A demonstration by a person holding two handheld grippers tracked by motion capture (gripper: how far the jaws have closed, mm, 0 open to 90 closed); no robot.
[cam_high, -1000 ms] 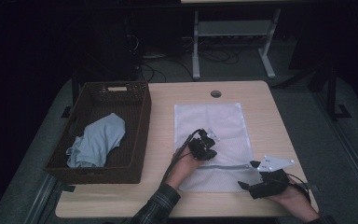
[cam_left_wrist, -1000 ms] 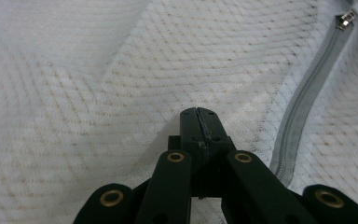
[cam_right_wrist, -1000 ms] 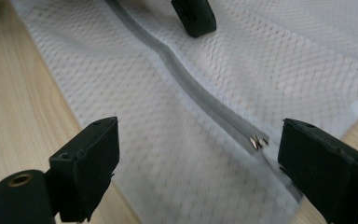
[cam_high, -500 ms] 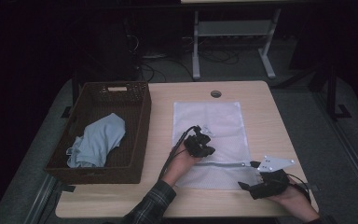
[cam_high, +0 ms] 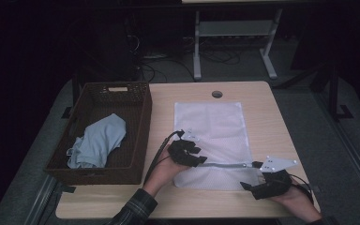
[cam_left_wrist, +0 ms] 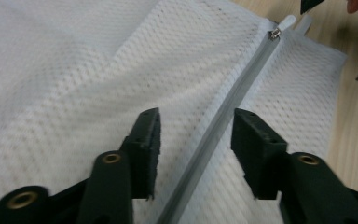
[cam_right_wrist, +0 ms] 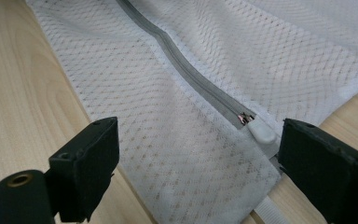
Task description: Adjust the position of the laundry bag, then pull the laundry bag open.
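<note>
High view: your two tools work a white mesh laundry bag [cam_high: 213, 140] flat on the worktop [cam_high: 272, 112].
Your left tool [cam_left_wrist: 195, 135], just opened, straddles the grey zipper [cam_left_wrist: 223, 126] untouched; your right tool [cam_right_wrist: 198, 154] spreads wide around the pull tab [cam_right_wrist: 261, 132], poised to grasp it.

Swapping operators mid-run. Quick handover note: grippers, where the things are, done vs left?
Left gripper: jaws have just been opening, nothing pinched, grey zipper running between them.
Right gripper: jaws wide open, zipper pull just ahead, untouched.
White mesh bag lies flat on the table, zipper closed along its near end.
Light blue cloth lies in the brown basket.
Done: bag laid out.
Left, probably: unzip, put the cloth in.
</note>
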